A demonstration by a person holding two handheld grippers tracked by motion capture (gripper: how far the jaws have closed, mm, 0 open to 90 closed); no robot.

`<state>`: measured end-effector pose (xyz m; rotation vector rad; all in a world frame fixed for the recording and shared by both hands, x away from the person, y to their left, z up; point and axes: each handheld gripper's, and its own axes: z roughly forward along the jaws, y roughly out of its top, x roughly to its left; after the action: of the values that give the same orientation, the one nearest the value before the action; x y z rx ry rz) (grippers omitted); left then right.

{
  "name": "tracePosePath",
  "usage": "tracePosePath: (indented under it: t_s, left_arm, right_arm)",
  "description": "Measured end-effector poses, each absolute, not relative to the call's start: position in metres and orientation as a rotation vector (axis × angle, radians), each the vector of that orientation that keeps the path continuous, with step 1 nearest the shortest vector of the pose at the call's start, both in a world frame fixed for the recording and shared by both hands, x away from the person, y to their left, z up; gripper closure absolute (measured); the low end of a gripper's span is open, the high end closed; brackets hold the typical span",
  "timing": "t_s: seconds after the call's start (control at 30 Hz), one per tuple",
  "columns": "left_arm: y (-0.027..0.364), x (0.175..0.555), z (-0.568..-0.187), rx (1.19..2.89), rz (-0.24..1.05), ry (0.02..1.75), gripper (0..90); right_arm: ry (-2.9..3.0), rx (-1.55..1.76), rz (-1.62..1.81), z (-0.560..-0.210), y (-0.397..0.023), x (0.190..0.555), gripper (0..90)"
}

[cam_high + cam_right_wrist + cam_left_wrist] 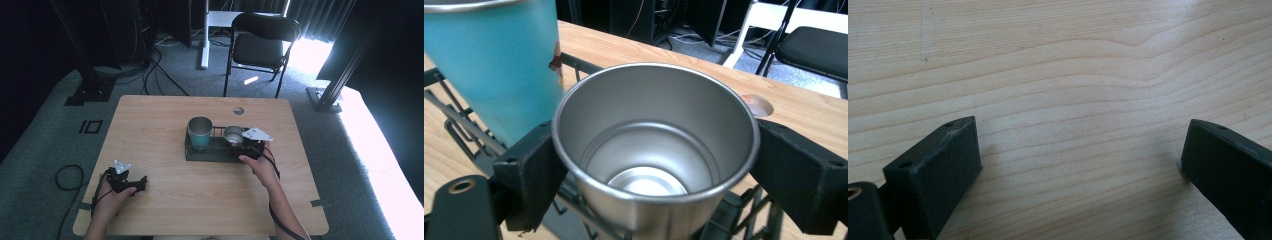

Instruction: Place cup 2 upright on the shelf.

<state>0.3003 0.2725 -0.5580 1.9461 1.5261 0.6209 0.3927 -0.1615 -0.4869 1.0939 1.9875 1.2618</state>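
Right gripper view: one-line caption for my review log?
Right tongs clamp an upright steel cup in the black wire rack, beside a teal cup.

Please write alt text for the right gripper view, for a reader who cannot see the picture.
The right tool grips an empty steel cup, one black jaw pressed on each side just under its rim. The cup stands upright in a black wire rack, next to a taller teal cup. Behind them are the wooden table and a black chair.
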Motion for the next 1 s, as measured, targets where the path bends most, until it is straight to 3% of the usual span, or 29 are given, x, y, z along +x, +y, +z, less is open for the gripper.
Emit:
tracePosePath:
  t_s: [1.0]
  left_arm:
    - [0.273, 0.300, -0.558, 1.946, 0.621, 1.526, 3.5]
  right_arm:
    - [1.968, 1.129, 1.261, -0.488, -0.208, 0.360, 11.0]
